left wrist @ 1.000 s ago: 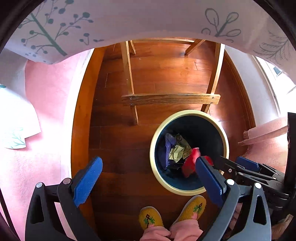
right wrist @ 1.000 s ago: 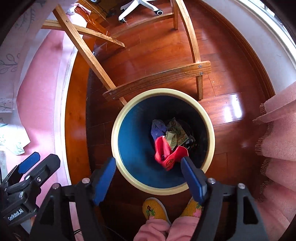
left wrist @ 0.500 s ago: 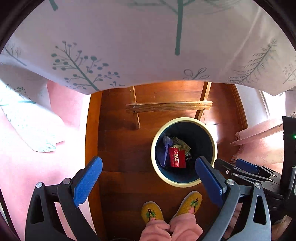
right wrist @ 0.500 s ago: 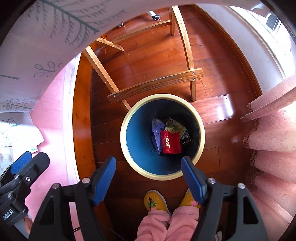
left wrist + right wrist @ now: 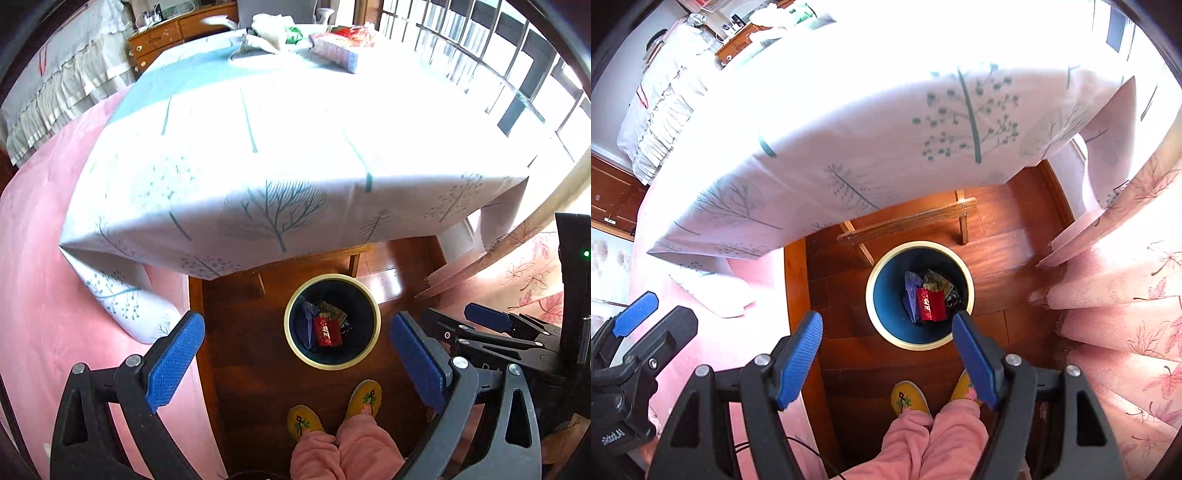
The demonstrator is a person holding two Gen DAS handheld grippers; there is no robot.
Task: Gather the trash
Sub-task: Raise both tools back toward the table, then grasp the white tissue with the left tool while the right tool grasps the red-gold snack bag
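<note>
A round cream-rimmed blue trash bin [image 5: 373,341] [image 5: 873,310] stands on the wooden floor far below. In it lie a red wrapper [image 5: 327,331] [image 5: 931,300] and other crumpled wrappers. My left gripper [image 5: 295,354] is open and empty, held high over the floor. My right gripper [image 5: 886,350] is open and empty, beside it at the same height. More wrappers and bags [image 5: 332,40] lie at the far end of the table [image 5: 295,129].
The table has a white tree-print cloth that hangs over its near edge [image 5: 849,155]. Its wooden legs and crossbar [image 5: 908,221] stand behind the bin. Pink carpet [image 5: 37,295] is left, pink curtain [image 5: 1126,314] right. The person's yellow slippers [image 5: 332,410] are just before the bin.
The red wrapper fell from the right gripper into the bin. Both grippers rose well above the bin, and the tabletop came into view.
</note>
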